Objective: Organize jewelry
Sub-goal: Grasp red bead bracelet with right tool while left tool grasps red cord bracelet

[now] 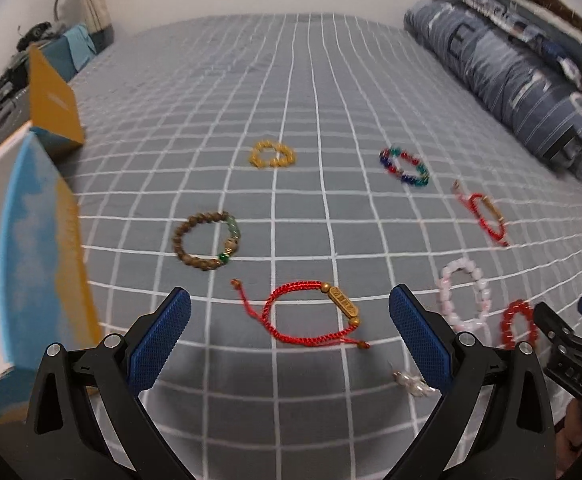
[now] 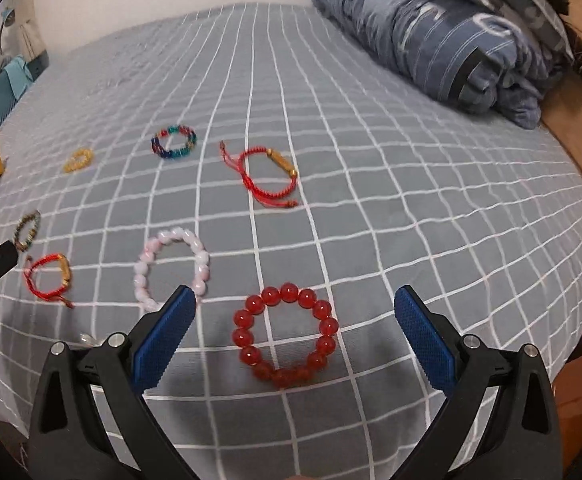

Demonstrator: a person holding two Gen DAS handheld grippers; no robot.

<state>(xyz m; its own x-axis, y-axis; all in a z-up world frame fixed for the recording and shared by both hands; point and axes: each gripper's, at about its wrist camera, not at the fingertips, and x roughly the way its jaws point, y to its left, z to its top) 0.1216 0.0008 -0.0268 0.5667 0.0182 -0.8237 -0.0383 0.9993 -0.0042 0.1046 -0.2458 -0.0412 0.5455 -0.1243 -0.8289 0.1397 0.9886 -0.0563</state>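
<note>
Several bracelets lie spread on a grey checked bedsheet (image 1: 331, 80). My left gripper (image 1: 289, 300) is open and empty, just above a red cord bracelet with a gold tag (image 1: 315, 314). Beyond it lie a brown bead bracelet (image 1: 207, 240), a gold bracelet (image 1: 273, 154) and a multicolour bead bracelet (image 1: 405, 166). My right gripper (image 2: 295, 300) is open and empty, its fingers on either side of a red bead bracelet (image 2: 287, 334). A pink bead bracelet (image 2: 171, 268) lies to its left, a second red cord bracelet (image 2: 269, 174) farther off.
An open blue and yellow box (image 1: 39, 256) stands at the left edge, its lid (image 1: 53, 100) raised. A folded blue striped duvet (image 2: 443, 36) lies at the back right. A small clear trinket (image 1: 413, 384) lies near the left gripper's right finger. A wooden bed frame (image 2: 579, 128) runs along the right.
</note>
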